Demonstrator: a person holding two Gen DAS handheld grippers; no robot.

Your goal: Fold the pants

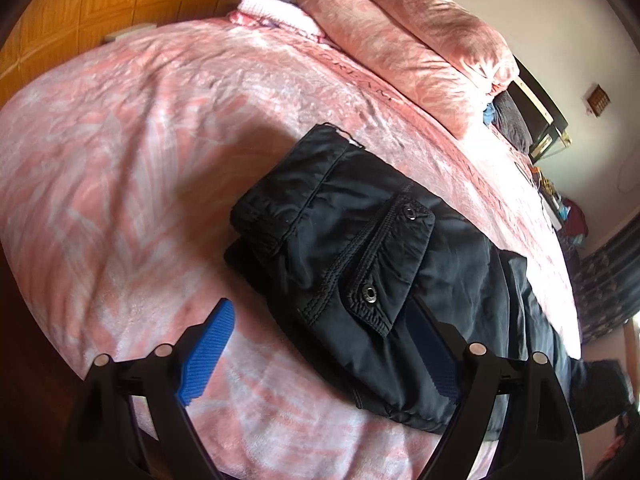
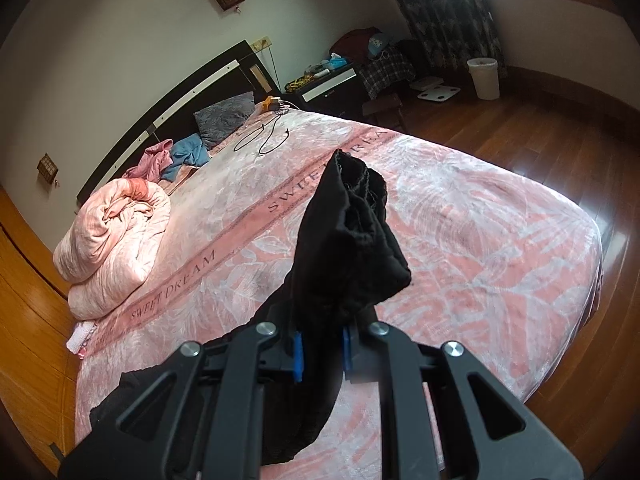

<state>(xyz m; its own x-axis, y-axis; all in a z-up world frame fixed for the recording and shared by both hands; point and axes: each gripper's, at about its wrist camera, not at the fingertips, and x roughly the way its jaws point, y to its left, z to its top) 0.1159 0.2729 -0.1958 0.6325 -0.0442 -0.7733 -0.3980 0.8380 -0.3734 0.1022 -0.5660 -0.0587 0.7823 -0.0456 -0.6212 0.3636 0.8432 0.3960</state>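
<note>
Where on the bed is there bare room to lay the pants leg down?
Free: the pink bedspread between the lifted pants leg and the foot edge, and left of the folded pants. Crowded: the rolled quilt, clothes and cable by the headboard.

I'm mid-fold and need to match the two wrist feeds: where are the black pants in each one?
Left wrist: black pants lie folded on the bed right of centre, pocket flap up, between the open left tongs.
Right wrist: a bunched end of the pants stands up at centre, pinched in the right tongs.
Shared landmark: rolled pink quilt.
</note>
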